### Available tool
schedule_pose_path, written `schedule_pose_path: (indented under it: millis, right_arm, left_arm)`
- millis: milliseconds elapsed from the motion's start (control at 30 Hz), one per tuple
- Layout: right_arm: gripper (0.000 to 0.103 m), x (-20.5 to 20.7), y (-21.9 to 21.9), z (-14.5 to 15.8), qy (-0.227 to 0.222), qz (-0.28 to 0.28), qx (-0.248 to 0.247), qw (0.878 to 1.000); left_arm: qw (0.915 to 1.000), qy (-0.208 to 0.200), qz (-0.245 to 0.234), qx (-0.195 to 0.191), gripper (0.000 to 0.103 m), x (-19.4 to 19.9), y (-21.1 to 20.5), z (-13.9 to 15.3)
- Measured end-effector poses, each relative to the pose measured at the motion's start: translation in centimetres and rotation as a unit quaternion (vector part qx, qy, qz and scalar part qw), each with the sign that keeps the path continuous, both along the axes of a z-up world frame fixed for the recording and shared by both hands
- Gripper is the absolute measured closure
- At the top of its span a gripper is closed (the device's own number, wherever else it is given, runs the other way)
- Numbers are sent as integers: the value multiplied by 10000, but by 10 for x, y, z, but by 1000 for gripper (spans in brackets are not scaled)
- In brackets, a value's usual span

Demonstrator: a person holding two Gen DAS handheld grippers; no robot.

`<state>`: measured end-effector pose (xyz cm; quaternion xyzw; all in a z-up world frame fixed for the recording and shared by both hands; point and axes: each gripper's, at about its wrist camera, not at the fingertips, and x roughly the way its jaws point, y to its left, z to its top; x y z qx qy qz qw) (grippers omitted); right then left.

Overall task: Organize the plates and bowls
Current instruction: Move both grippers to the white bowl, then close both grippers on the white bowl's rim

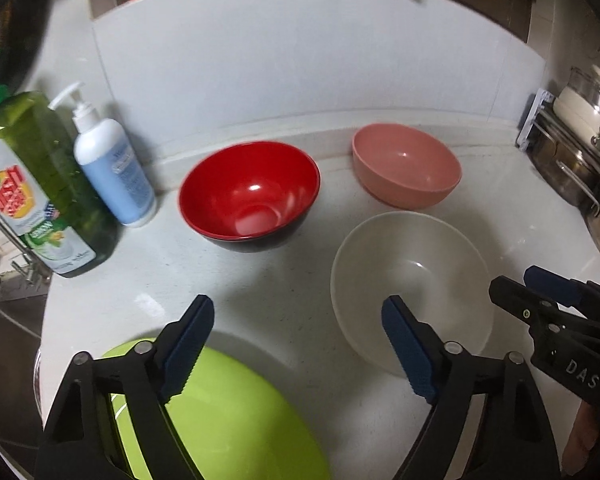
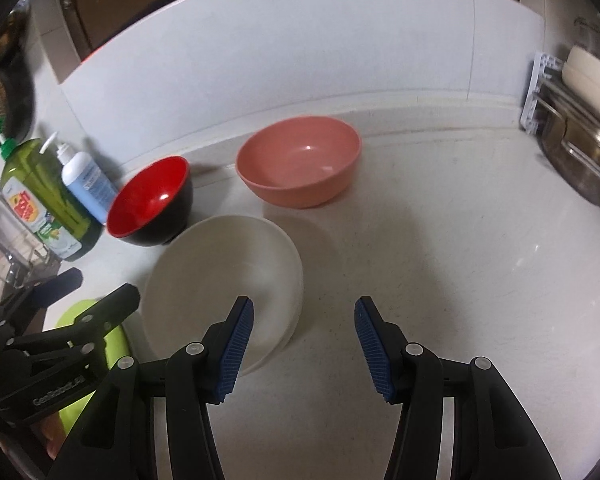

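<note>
1. Your white countertop [image 2: 440,280] carries four loose bowls, none stacked yet; you're at the approach step.
2. The lime-green bowl [image 1: 228,412] lies beneath your left gripper [image 1: 296,344], whose jaws are spread wide, holding nothing.
3. The white bowl [image 2: 220,272] sits just left of your right gripper [image 2: 304,344], also wide open and empty; it probably goes first.
4. The pink bowl [image 2: 300,168] and red-and-black bowl [image 2: 152,204] wait near the backsplash, apart.

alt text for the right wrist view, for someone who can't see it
The open right gripper hovers over a white counter, its left finger above the rim of a white bowl. Behind sit a red bowl and a pink bowl; two soap bottles stand far left. The left gripper shows at lower left over a green plate.
</note>
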<state>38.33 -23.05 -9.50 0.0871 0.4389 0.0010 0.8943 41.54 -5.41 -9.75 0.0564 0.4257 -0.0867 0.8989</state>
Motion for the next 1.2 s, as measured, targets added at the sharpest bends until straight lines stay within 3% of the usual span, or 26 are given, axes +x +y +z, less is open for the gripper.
schedule_pose_path:
  millis: [133, 433, 667, 767, 867, 1200]
  right_arm:
    - [52, 8, 0, -8, 105, 26, 26, 9999]
    - [70, 19, 5, -20, 306, 158, 127, 9993]
    - [87, 23, 5, -26, 451, 151, 207, 9987]
    - [88, 24, 5, -26, 451, 128, 220, 9987]
    - [89, 23, 6, -25, 436, 120, 174, 9988]
    - [90, 6, 5, -2, 305, 61, 192, 9993]
  left_arm:
    - [9998, 199, -48, -43, 25, 12, -6, -12]
    - [9982, 558, -131, -150, 46, 29, -12, -29]
    - [9947, 953, -219, -305, 79, 35, -15, -40]
    - [9926, 1097, -334, -398, 88, 35, -16, -42]
    - [9931, 1078, -338, -322, 89, 34, -16, -40]
    - [9925, 1019, -297, -603, 89, 12, -9, -16]
